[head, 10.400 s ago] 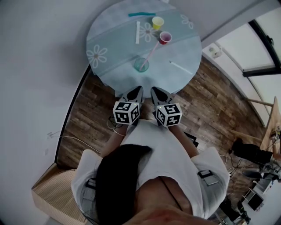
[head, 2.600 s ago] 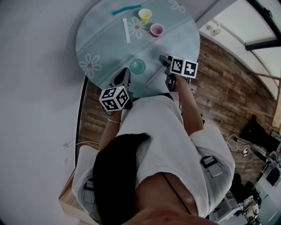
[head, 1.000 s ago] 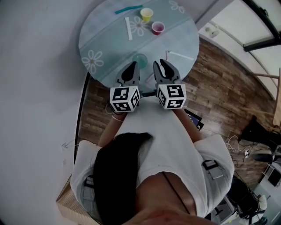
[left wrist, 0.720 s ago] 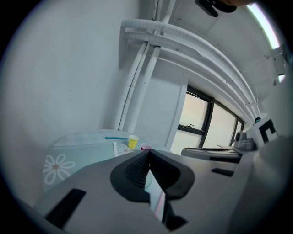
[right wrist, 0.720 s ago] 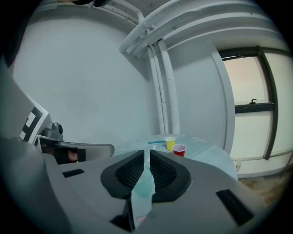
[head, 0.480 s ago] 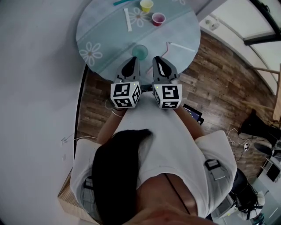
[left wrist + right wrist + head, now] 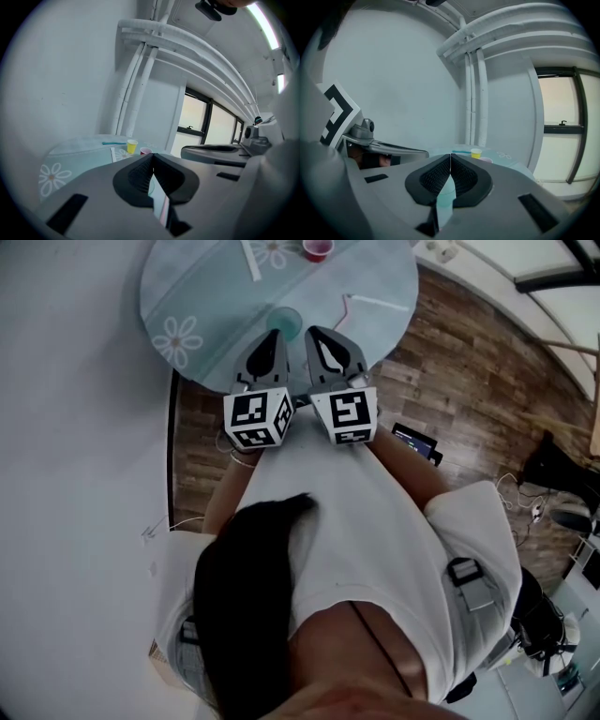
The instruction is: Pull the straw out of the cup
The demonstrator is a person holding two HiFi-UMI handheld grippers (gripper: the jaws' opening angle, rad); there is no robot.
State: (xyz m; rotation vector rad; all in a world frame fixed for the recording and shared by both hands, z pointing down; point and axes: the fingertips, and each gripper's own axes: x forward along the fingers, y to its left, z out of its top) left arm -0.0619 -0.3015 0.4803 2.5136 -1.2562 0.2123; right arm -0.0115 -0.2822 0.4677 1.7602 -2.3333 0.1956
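Observation:
The pink cup point(image 7: 316, 247) stands at the far side of the round teal table point(image 7: 187, 296) with no straw in it. A thin pink straw point(image 7: 345, 307) lies flat on the table, right of the teal cup point(image 7: 284, 320). My left gripper point(image 7: 274, 332) and right gripper point(image 7: 312, 331) hang side by side over the near table edge, both short of the cups. The left gripper point(image 7: 152, 154) has its pads pressed together on nothing. The right gripper point(image 7: 450, 154) has just been closing, and its pads now meet with nothing between them.
A white straw point(image 7: 380, 303) lies near the table's right edge and a white strip point(image 7: 250, 259) at the far side. A yellow cup point(image 7: 132, 146) and a teal straw point(image 7: 114, 143) sit farther back. Wooden floor surrounds the table; a wall runs along the left.
The pink straw that leaned in the pink cup earlier now lies on the table. Over the last second the right gripper's jaws closed and both grippers stayed at the near edge.

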